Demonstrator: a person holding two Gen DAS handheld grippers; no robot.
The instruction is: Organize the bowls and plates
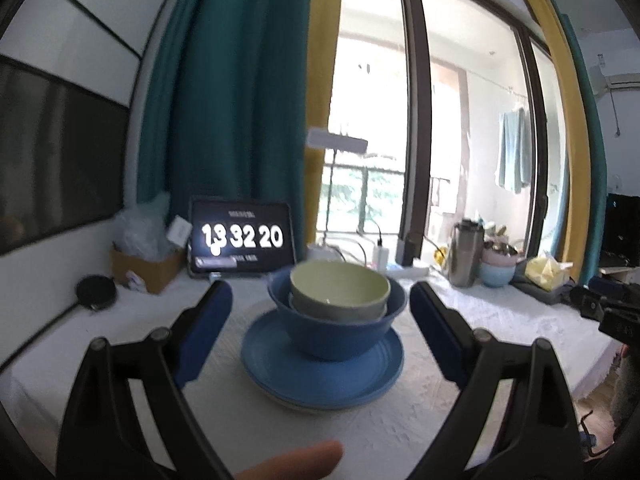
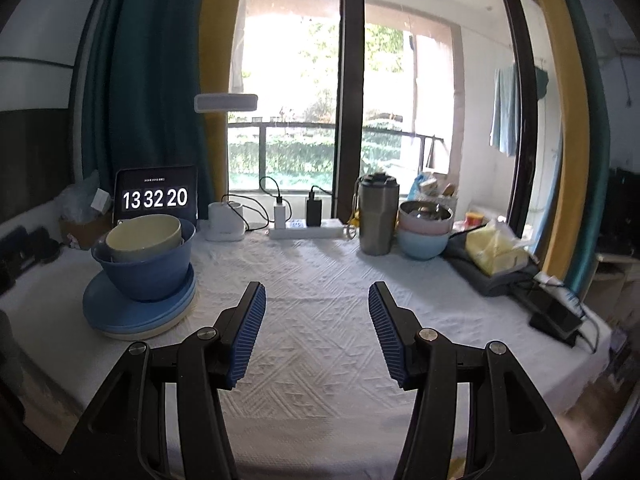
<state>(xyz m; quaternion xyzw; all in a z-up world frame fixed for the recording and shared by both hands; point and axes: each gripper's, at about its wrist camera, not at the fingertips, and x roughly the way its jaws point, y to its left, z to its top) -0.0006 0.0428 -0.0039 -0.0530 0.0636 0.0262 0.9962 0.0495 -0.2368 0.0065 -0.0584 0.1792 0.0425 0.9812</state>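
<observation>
A pale green bowl sits tilted inside a blue bowl, which stands on a blue plate with a pale plate under it. The stack also shows at the left of the right wrist view: green bowl, blue bowl, blue plate. My left gripper is open and empty, its fingers either side of the stack, just short of it. My right gripper is open and empty over the white tablecloth, to the right of the stack.
A tablet clock stands behind the stack. A steel tumbler, stacked pink and light-blue bowls, a yellow bag, a power strip with chargers and a cardboard box line the back. A black device lies at the right edge.
</observation>
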